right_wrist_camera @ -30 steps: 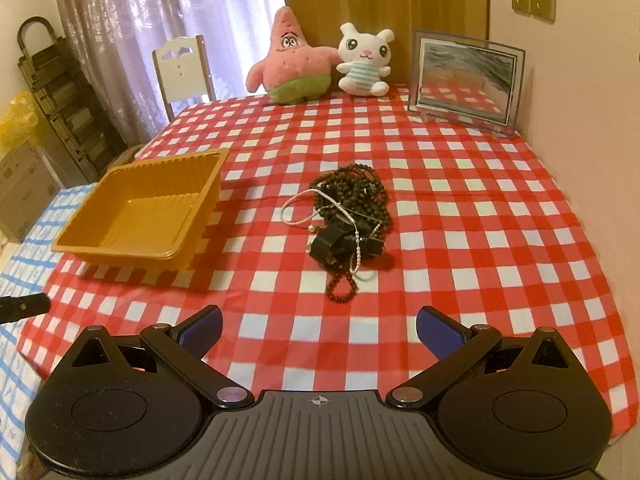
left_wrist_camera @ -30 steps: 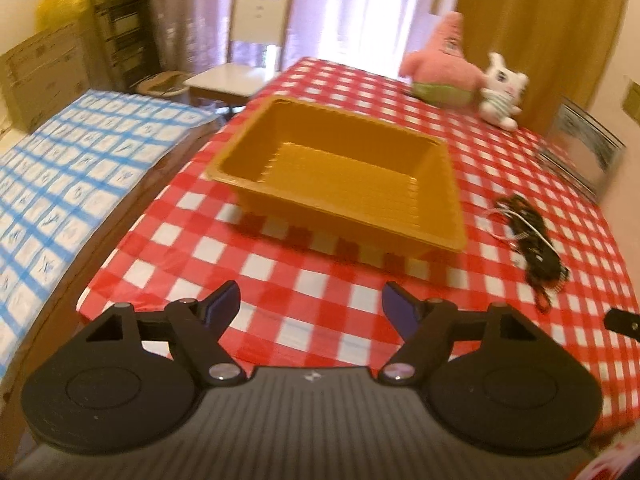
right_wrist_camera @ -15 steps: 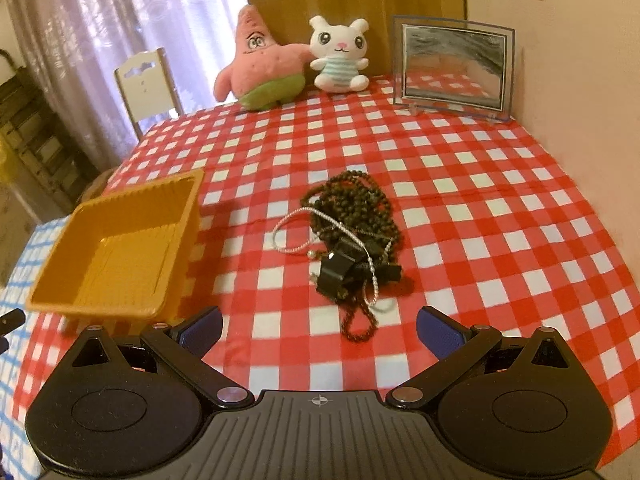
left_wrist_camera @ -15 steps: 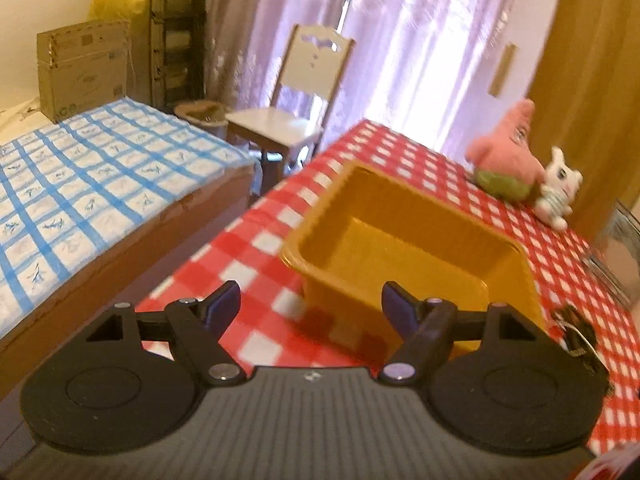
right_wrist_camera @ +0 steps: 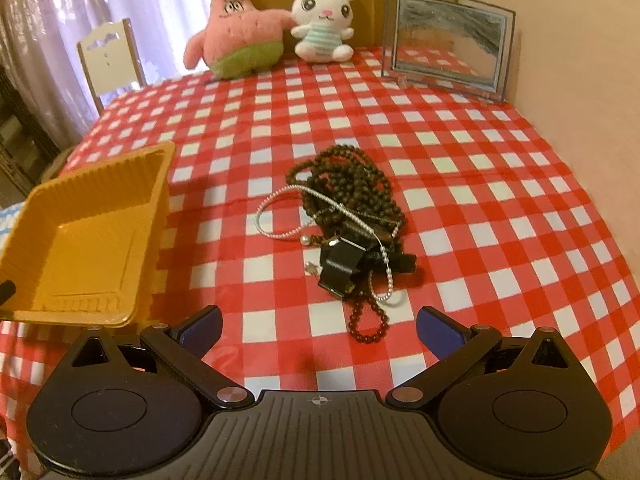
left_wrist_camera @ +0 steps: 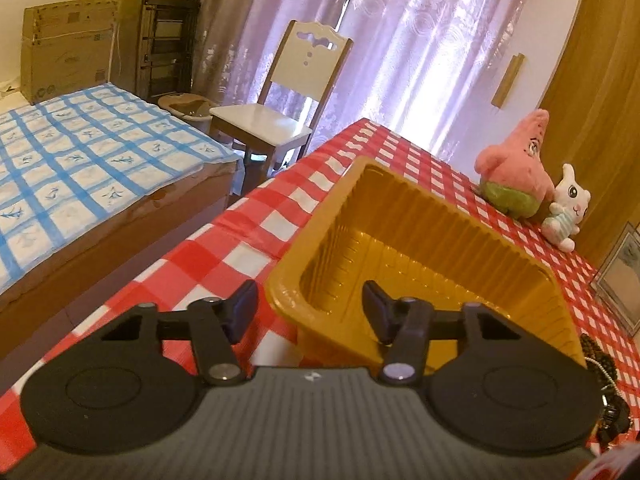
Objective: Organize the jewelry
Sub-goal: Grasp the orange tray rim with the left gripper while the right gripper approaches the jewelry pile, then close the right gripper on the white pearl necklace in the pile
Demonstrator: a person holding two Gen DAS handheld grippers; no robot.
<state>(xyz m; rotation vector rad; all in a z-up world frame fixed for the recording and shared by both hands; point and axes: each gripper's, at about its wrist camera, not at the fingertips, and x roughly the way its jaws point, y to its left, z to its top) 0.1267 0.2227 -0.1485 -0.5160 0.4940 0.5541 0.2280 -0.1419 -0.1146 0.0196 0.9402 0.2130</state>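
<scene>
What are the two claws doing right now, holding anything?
Left gripper: closing around the tray corner, not yet gripping.
Right gripper: open, empty, near the jewelry.

No readable words anywhere — nothing spelled out in either view. The cardboard box (left_wrist_camera: 68,46), far off to the left beyond the left jaws, carries faint print and a couple of small round marks along its lower edge, but it's too blurred to make out. Both gripper bodies show only a tiny emblem just behind the jaws, not lettering. The picture frame (right_wrist_camera: 448,42), well ahead and to the right of the right jaws, holds an image — no caption.
</scene>
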